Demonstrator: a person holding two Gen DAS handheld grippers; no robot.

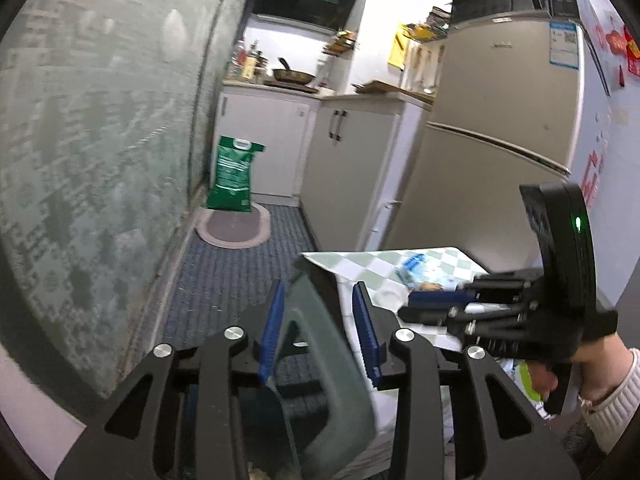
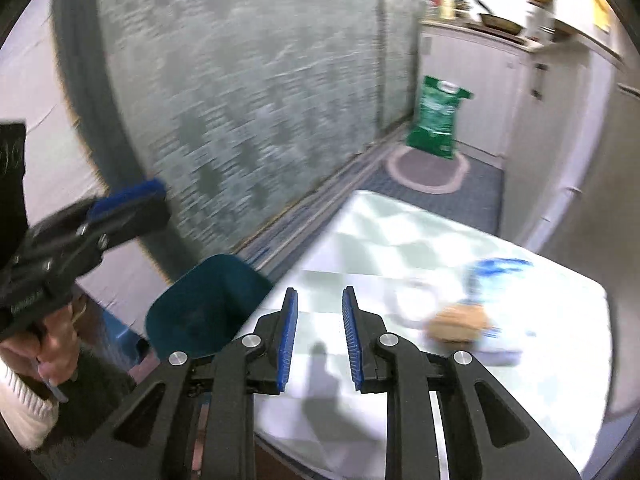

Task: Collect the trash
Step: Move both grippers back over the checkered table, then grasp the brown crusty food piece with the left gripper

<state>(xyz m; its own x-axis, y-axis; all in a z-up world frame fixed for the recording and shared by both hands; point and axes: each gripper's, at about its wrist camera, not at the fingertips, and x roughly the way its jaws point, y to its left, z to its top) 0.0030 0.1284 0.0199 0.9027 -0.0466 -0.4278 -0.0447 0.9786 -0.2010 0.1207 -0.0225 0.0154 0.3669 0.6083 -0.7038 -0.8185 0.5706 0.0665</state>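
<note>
trash: brown crumpled lump [image 2: 458, 322] beside blue-white plastic wrapper [image 2: 496, 280], lower right, on checked tablecloth [image 2: 360, 232] | handling: likely light, soft, crushable; pinch lump across its middle | right gripper [image 2: 320, 340]: parted, empty | left gripper [image 1: 320, 334]: parted around teal bin [image 1: 320, 360] rim, contact unclear

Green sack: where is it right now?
The green sack stands upright on the floor at the far end, on the oval mat, against the white cabinet.

We see each hand-held gripper [image 1: 320, 328] in black plastic with blue ribbed pads [image 2: 289, 336], silver round screws [image 1: 234, 333], one green light [image 1: 577, 224], and a white ribbed sleeve [image 1: 612, 400].
</note>
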